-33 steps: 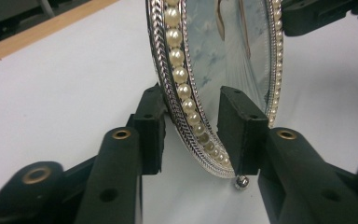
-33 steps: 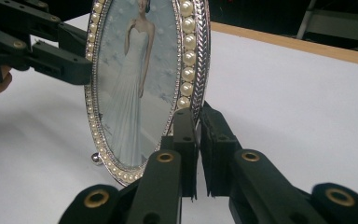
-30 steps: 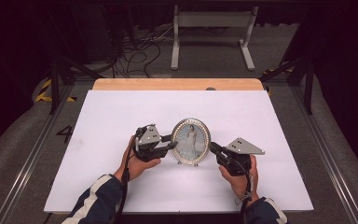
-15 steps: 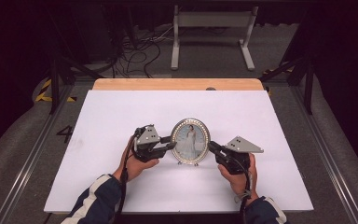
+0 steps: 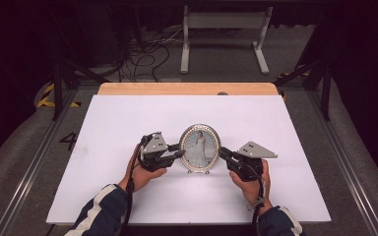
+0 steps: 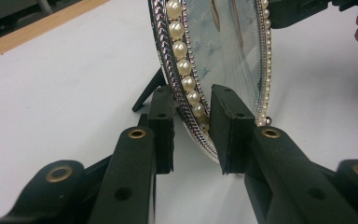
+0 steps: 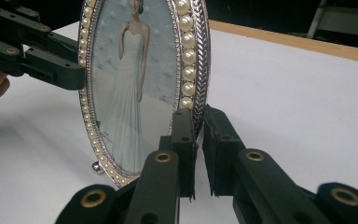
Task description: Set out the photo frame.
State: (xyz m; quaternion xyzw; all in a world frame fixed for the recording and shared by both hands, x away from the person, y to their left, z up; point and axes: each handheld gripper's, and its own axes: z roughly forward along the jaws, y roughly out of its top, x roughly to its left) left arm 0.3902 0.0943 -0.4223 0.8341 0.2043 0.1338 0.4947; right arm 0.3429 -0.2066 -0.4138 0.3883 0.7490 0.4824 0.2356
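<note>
We hold the oval photo frame (image 5: 200, 148) upright at mid-table, left gripper (image 5: 179, 150) and right gripper (image 5: 222, 152) clamped on its rim; it seems just standing. Next, release gently.

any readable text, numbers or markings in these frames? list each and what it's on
"4": dark numeral on the grey floor left of the white table.
Picture frame: the photo shows a figure in a white dress, with no lettering that can be read.
Left gripper and right gripper: no markings legible.
</note>
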